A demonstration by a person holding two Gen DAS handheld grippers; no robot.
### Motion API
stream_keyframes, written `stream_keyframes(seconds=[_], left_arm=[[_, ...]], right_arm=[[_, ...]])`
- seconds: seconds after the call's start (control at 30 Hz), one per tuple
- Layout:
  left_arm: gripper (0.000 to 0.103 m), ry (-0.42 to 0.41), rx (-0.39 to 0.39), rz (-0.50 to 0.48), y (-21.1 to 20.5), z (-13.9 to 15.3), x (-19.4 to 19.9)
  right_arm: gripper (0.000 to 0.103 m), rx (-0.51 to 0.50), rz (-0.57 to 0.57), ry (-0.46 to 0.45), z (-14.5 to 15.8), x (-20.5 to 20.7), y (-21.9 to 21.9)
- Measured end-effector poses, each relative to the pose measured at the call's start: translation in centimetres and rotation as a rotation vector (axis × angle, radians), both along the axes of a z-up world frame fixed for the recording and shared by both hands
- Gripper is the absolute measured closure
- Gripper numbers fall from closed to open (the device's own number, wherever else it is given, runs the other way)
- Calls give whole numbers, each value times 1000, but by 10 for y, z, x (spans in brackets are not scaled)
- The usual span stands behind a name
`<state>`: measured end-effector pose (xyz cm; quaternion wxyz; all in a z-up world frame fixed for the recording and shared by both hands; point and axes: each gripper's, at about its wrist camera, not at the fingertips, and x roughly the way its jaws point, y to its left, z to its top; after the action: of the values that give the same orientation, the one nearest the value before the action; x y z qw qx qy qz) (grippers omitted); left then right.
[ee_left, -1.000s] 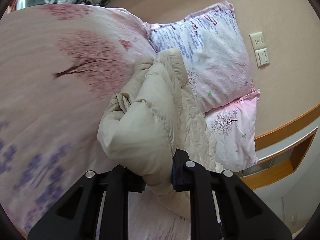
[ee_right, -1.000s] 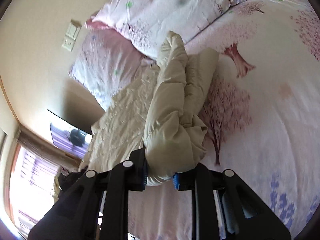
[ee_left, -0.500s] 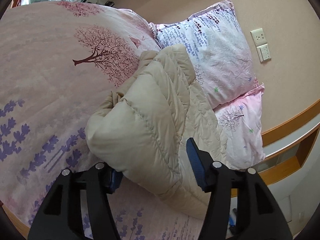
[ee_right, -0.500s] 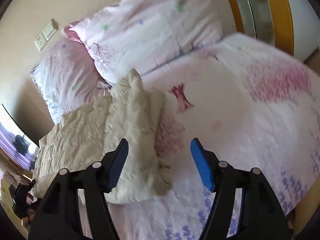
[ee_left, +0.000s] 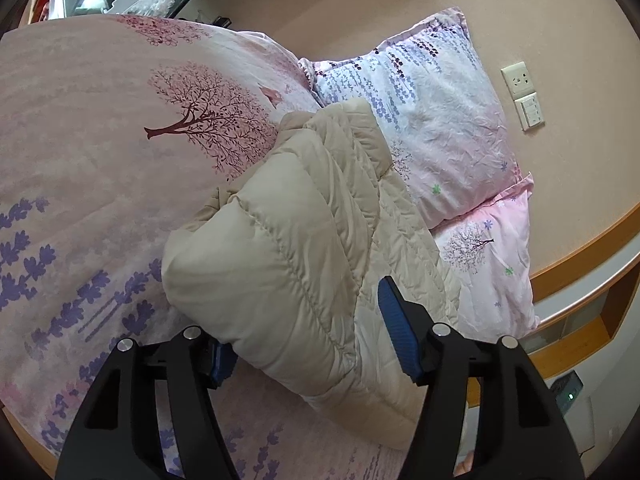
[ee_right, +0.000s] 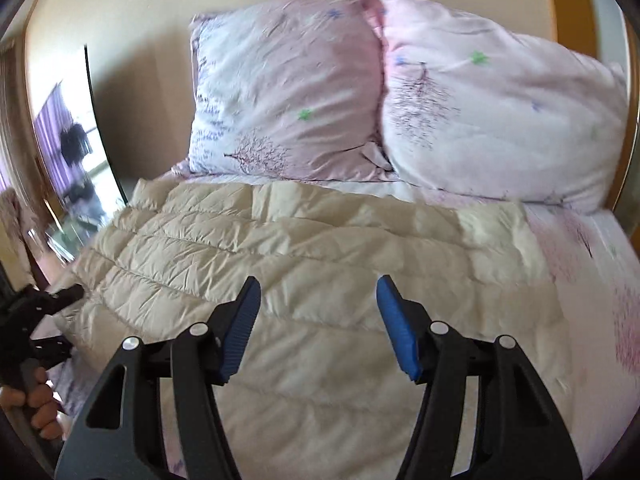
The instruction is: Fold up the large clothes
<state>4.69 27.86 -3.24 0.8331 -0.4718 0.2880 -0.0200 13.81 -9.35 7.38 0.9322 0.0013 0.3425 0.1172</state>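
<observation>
Left wrist view shows the left tongs point(ee_left: 308, 336) with their jaws apart after just opening; the folded end of the cream padded jacket point(ee_left: 288, 248) bulges between them, and the right-hand blue pad point(ee_left: 396, 336) stands clear of the cloth, while the other is half hidden behind the fold. My guess is the puffy fold may spring open now nothing pins it — the filling looks springy and the top layer sits high. To the left of these tongs the flowered bedcover point(ee_left: 100, 168) runs broad and bare, good room to work. Ahead and to the right the two pillows point(ee_left: 440, 128) crowd the jacket's far edge, and beyond them the wall point(ee_left: 560, 20) closes that side.

Right wrist view, somewhat blurred, has the right tongs point(ee_right: 316, 320) parted too, having eased slightly inward just now, with nothing between them; they hover over the jacket's wide quilted body, which lies flat ahead and below. At far left the person's hand point(ee_right: 28, 400) holds the other tool at the jacket's end. A careless grab here could catch the bedcover along with the jacket — both are soft and lie touching. Open bedcover lies to the right; pillows block straight ahead.
</observation>
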Motion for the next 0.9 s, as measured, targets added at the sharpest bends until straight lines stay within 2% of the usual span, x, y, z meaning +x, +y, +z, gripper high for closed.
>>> stream_keyframes(seconds=[0.2, 0.33, 0.43, 0.5, 0.67, 0.9], left_arm=[[40, 1, 4, 10, 0, 0, 3], [41, -3, -7, 28, 1, 0, 5], [53, -9, 2, 21, -1, 3, 9], [57, -19, 20, 16, -2, 7, 10], [66, -83, 69, -8, -10, 29, 12], [68, -209, 133, -76, -35, 67, 12]], right_arm=[[48, -86, -52, 48, -19, 18, 11], [48, -147, -42, 138, -42, 36, 17], [47, -190, -26, 161, -53, 40, 25], [47, -208, -19, 172, -59, 42, 29], [46, -244, -19, 174, -68, 42, 35], [46, -240, -20, 177, -72, 42, 36]])
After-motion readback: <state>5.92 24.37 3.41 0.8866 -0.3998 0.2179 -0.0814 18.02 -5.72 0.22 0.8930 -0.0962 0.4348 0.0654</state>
